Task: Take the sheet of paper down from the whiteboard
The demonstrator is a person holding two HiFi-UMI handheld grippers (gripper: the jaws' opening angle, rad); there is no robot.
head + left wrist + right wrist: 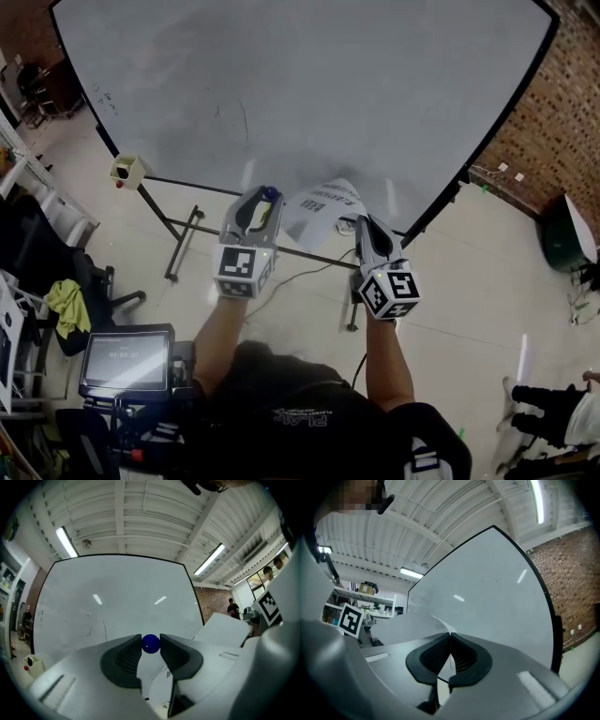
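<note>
**A:** Quick one: where's the sheet of paper?

**B:** It's off the whiteboard [309, 84]. The sheet of paper [323, 208] hangs curled in front of the board's lower edge, between my two grippers. My right gripper [362, 225] has it by the right edge, jaws pressed together with only the paper between them.

**A:** And the left gripper?

**B:** My left gripper [264, 197] has its jaws partway apart, clamped on a blue magnet ball [150, 643]. The sheet runs just beside those jaws. I can't tell if it touches them.

**A:** How does it handle?

**B:** I judge the sheet very light, thin and floppy. It bows over where nothing supports it. It should crease or tear easily, so no yanking. The best hold is a flat pinch on an edge or corner with the full pads, which is what the right one has. A second pinch on the far edge would stop it flapping. The magnet looks small, round and smooth, so it would probably squirt out under a loose grip.

**A:** Counts?

**B:** One sheet, one blue magnet, one whiteboard, two grippers. I see no other magnets or papers on the board.
</note>
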